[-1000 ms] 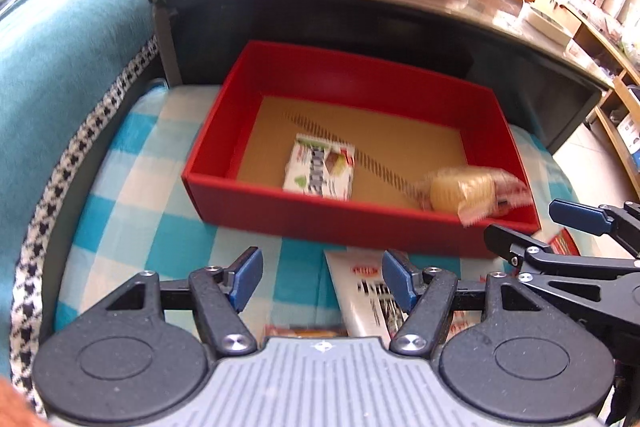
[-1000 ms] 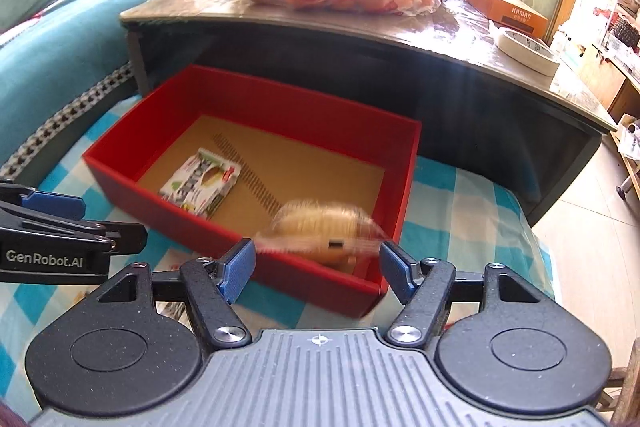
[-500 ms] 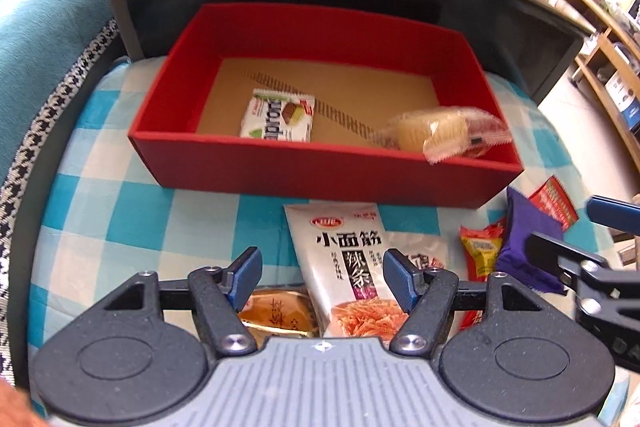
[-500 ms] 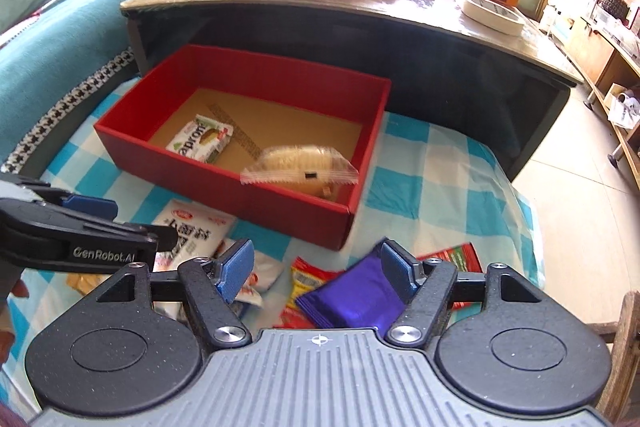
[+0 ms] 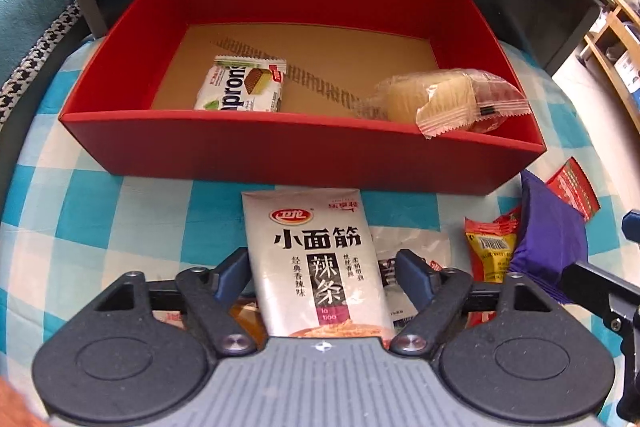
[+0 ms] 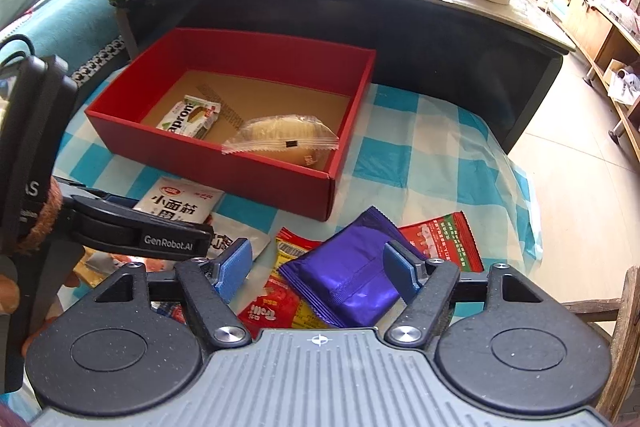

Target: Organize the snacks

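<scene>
While the left gripper opens wide around the flat white noodle-snack packet, push down, then squeeze gently.

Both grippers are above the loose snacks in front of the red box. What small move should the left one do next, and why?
Probably lower the left gripper a little further and close on the white spicy-strip packet. Its jaws have just been opening and now stand wide on either side of the packet, without pressing it. The packet lies flat on the checked cloth, outside the red box, which has free floor.
</scene>
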`<control>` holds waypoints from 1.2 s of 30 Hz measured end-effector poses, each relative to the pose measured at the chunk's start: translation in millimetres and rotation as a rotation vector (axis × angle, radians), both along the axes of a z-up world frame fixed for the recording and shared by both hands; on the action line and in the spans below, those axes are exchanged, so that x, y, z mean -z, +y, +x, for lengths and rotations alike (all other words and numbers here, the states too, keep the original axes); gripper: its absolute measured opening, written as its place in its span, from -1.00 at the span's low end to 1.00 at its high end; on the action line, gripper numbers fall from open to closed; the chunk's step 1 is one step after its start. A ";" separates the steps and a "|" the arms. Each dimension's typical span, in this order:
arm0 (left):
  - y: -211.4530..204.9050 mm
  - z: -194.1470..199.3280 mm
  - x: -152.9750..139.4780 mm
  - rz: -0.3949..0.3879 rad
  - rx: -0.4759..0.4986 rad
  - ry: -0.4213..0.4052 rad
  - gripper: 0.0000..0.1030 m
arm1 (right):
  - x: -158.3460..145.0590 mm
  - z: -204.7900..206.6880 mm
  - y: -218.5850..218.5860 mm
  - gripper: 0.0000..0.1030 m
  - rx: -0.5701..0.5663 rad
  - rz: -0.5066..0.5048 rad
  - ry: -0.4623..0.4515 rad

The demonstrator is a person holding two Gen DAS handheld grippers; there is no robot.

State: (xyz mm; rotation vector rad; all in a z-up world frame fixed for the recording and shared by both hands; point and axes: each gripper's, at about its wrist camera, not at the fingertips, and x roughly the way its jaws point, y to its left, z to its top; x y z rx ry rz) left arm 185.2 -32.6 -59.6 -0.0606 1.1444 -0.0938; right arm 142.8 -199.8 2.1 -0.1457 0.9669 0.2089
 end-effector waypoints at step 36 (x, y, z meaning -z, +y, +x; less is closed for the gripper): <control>15.7 -77.8 -15.4 -0.153 0.078 0.062 0.50 | 53.3 41.8 -34.0 0.55 0.260 0.164 0.204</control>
